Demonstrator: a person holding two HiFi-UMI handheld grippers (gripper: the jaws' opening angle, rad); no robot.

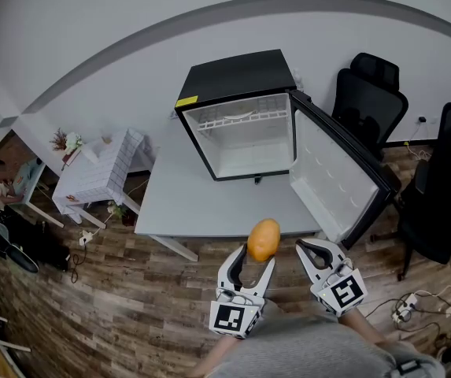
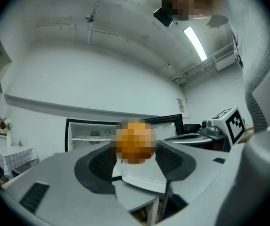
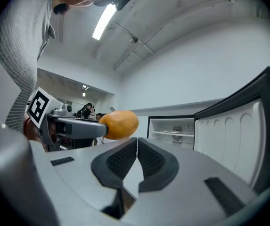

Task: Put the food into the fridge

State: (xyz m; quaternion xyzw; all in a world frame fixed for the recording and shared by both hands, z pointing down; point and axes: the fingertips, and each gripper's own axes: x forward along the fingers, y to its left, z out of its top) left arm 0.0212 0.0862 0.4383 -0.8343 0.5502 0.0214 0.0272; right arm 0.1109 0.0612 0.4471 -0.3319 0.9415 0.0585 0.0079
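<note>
Head view: the left gripper (image 1: 254, 250) clamps an orange fruit (image 1: 264, 239) at its jaw tips. The open fridge (image 1: 233, 77) stands straight ahead on the table (image 1: 186, 203). The right gripper (image 1: 313, 252) has its jaws pressed together, empty.

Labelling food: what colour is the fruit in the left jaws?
Orange-yellow fruit, clearest in the right gripper view.

Bright, even light from ceiling tubes (image 2: 194, 42); fisheye bending, dark corner vignette; soft shadows.
</note>
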